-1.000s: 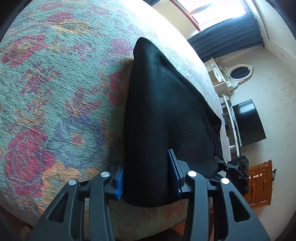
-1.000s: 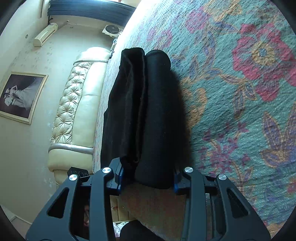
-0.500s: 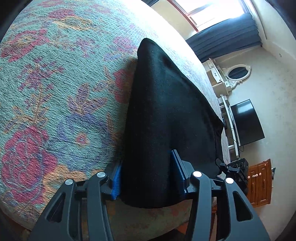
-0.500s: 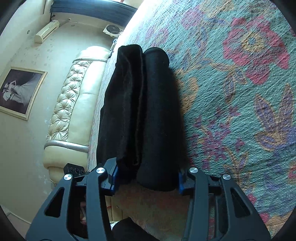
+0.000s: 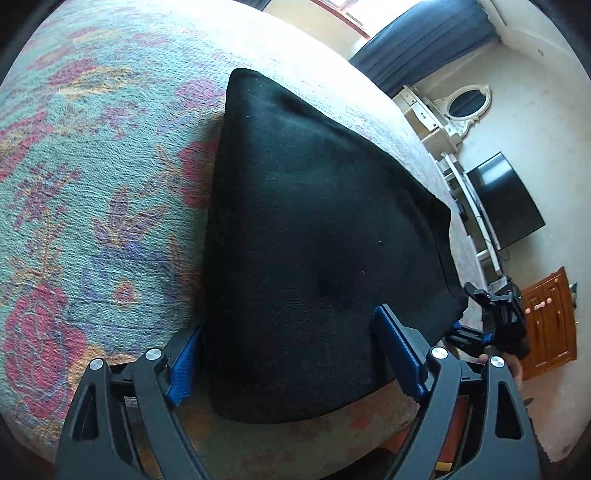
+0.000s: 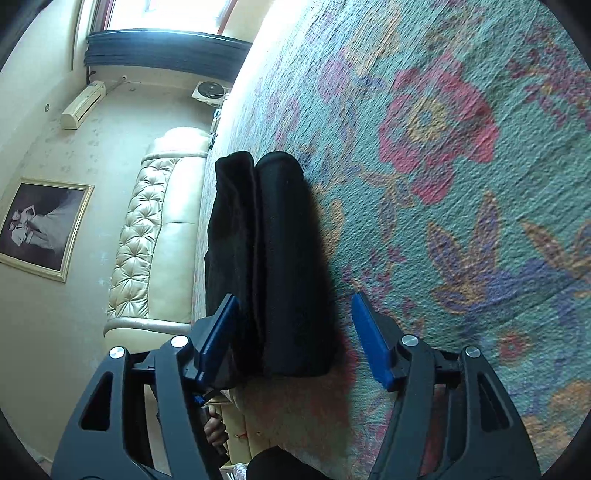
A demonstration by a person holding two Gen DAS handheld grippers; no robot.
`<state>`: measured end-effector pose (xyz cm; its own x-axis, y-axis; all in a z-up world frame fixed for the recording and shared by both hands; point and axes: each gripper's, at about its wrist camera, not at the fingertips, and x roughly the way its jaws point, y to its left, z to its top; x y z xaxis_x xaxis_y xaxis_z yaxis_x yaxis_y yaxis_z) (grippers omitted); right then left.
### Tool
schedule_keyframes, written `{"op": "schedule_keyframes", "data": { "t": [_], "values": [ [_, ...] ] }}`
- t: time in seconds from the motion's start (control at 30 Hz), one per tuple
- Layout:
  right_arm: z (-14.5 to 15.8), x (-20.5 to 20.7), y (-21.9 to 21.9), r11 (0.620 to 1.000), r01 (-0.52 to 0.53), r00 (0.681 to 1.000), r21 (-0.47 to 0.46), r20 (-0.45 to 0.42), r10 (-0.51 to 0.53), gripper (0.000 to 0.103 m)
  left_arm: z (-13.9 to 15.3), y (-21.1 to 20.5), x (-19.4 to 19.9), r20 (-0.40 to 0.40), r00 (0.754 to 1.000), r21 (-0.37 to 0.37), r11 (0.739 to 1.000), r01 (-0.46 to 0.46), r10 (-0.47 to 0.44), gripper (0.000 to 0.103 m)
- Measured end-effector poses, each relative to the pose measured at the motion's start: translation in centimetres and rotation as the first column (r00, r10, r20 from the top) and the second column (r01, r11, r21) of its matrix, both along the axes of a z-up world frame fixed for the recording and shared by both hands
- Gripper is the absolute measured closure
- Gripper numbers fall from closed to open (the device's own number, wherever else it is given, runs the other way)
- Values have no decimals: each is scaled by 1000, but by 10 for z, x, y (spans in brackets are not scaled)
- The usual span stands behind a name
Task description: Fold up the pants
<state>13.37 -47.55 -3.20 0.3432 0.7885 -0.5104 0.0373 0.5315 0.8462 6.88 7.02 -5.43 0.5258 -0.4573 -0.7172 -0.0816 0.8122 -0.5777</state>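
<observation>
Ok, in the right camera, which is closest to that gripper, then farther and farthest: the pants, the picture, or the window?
1. Pants, between the open jaws.
2. Picture, on the left wall.
3. Window, at the room's far end, top.

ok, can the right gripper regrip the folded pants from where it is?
Probably yes. The right gripper is open, its fingers straddling the near end of the folded pants on the bedspread; nothing lies between them.
</observation>
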Motion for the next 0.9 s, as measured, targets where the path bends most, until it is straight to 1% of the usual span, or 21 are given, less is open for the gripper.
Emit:
{"op": "schedule_keyframes", "data": {
  "t": [0.07, 0.1, 0.13, 0.23, 0.3, 0.37, 0.47, 0.5, 0.53, 0.6, 0.67, 0.73, 0.8, 0.9],
  "values": [
    [5, -5, -2, 999, 6, 1000, -49, 3, -6, 29, 5, -4, 1, -16, 1000, 49, 999, -19, 20, 18],
    [9, -8, -2, 996, 7, 1000, -87, 5, -6, 28, 7, -5, 1, -24, 999, 71, 997, -32, 34, 17],
    [12, -12, 0, 992, 3, 1000, -125, 9, -2, 24, 9, -6, 0, -30, 998, 94, 995, -45, 48, 17],
    [23, -26, 8, 964, -21, 999, -265, 33, 31, 17, 21, -12, -4, -32, 996, 183, 981, -71, 78, 17],
    [31, -36, 18, 928, -42, 996, -370, 58, 68, 16, 31, -19, -10, -17, 996, 260, 962, -84, 92, 17],
    [37, -45, 31, 876, -59, 991, -478, 79, 110, 15, 40, -26, -17, 4, 994, 334, 937, -101, 105, 17],
    [44, -58, 45, 808, -72, 978, -584, 117, 172, 15, 50, -35, -31, 29, 994, 403, 908, -110, 107, 17],
    [47, -63, 51, 791, -75, 972, -607, 131, 193, 15, 53, -39, -36, 39, 994, 419, 901, -110, 103, 17],
    [49, -68, 57, 778, -75, 967, -624, 146, 210, 14, 54, -31, -46, 49, 994, 430, 896, -112, 100, 17],
    [54, -79, 69, 757, -72, 956, -650, 172, 239, 14, 62, -37, -56, 74, 992, 449, 884, -129, 107, 17],
    [57, -89, 79, 733, -68, 944, -677, 195, 268, 14, 65, -40, -65, 91, 988, 452, 879, -150, 122, 17],
    [59, -99, 87, 709, -66, 933, -702, 208, 292, 14, 68, -43, -77, 104, 985, 443, 880, -172, 140, 17],
    [59, -108, 90, 698, -54, 928, -715, 223, 300, 14, 68, -48, -84, 112, 983, 451, 873, -184, 149, 17],
    [61, -117, 93, 693, -32, 924, -720, 243, 295, 14, 67, -53, -97, 145, 978, 487, 849, -205, 153, 17]
  ]
}}
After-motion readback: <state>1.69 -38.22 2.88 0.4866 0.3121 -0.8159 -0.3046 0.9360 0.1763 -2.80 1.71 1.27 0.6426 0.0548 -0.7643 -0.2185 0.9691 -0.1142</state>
